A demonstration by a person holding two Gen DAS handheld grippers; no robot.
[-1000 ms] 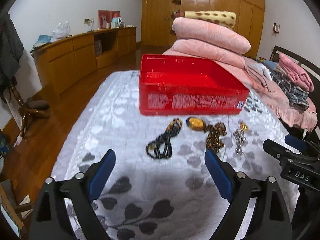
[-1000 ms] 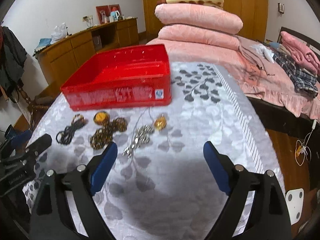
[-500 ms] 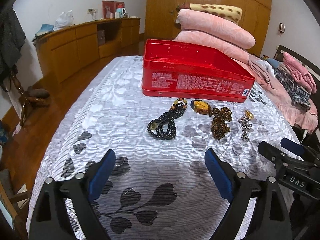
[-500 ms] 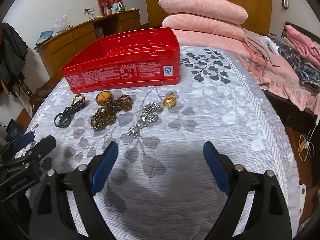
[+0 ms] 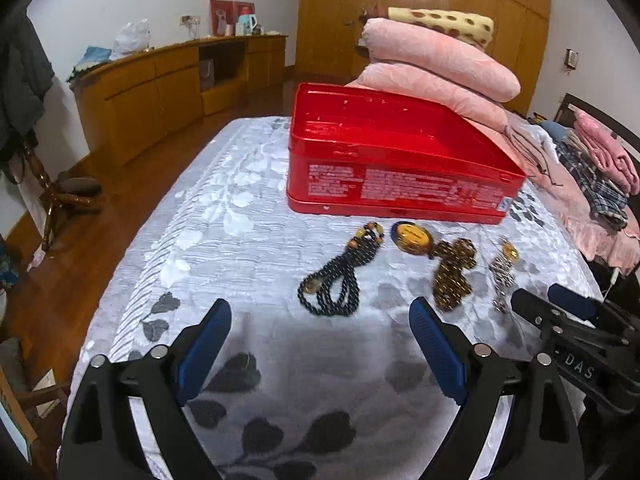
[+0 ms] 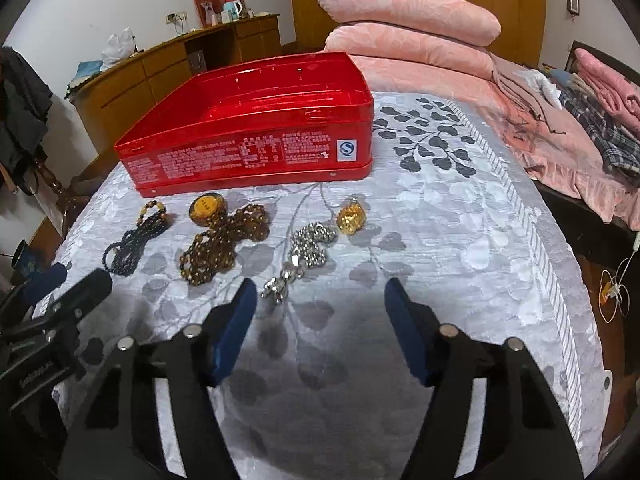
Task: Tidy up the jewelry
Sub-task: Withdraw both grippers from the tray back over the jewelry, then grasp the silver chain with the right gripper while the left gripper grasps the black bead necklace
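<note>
An open red tin box [image 5: 396,160] [image 6: 256,136] stands on the grey leaf-patterned cloth. In front of it lie a black bead necklace [image 5: 340,276] [image 6: 132,240], a brown bead necklace with an amber pendant [image 5: 448,268] [image 6: 224,240], and a silver chain with a gold pendant [image 5: 502,272] [image 6: 312,248]. My left gripper [image 5: 320,332] is open and empty, just short of the black necklace. My right gripper [image 6: 320,312] is open and empty, just short of the silver chain's near end; it also shows in the left wrist view [image 5: 560,312].
Stacked pink quilts [image 5: 436,68] lie behind the box. Folded clothes [image 6: 592,92] lie on the bed at right. A wooden cabinet [image 5: 160,92] runs along the left wall. The cloth's right edge [image 6: 560,280] drops to the floor.
Both grippers have moved forward and lower toward the jewelry, which now looks larger and nearer. The right gripper's fingers have narrowed somewhat. Nothing has been picked up.
</note>
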